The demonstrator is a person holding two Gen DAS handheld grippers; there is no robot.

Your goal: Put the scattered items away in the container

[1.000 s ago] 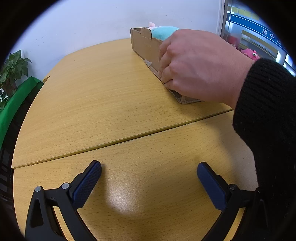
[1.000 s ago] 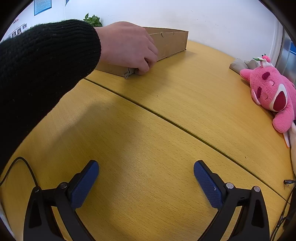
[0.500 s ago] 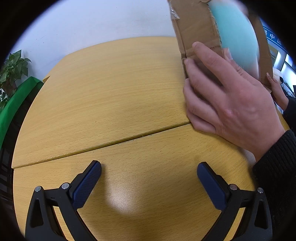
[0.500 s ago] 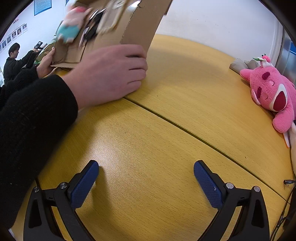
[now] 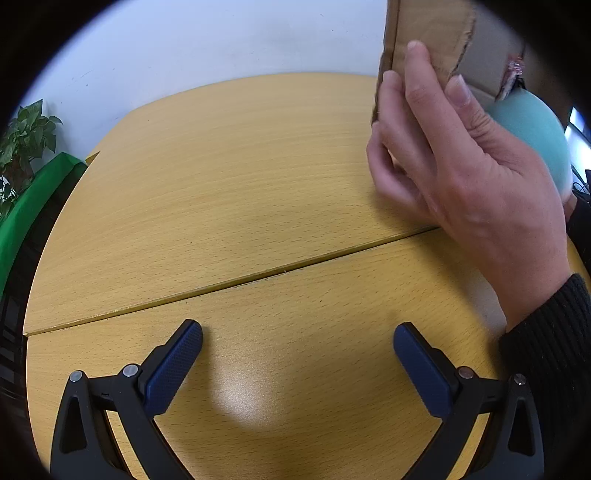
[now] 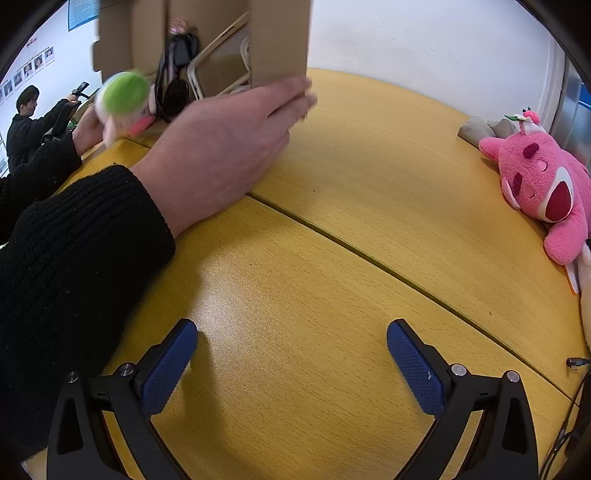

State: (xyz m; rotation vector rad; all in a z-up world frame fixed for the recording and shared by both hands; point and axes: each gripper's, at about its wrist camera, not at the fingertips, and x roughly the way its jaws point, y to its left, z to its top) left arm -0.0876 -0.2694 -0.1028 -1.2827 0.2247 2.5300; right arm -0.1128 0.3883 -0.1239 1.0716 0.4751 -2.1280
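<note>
A person's bare hand (image 6: 221,147) tips a cardboard box (image 6: 277,40) up on its side above the yellow table (image 6: 332,295). Items spill from its mouth: a green and pink plush (image 6: 123,101), black sunglasses (image 6: 173,85) and a flat framed object (image 6: 218,59). In the left wrist view the hand (image 5: 461,166) grips the box (image 5: 424,26) and a teal plush (image 5: 532,136) hangs out behind it. My left gripper (image 5: 297,343) is open and empty, low over the table. My right gripper (image 6: 291,343) is open and empty too.
A pink plush bear (image 6: 543,184) lies at the table's right edge with grey cloth (image 6: 480,129) behind it. A potted plant (image 5: 22,147) and green chair back (image 5: 33,199) stand left of the table. A seated person (image 6: 26,125) is far left. A seam (image 5: 240,280) crosses the tabletop.
The hand has lifted the box off the table and tipped it further, so its contents now slide out. Both grippers have stayed still and open.
</note>
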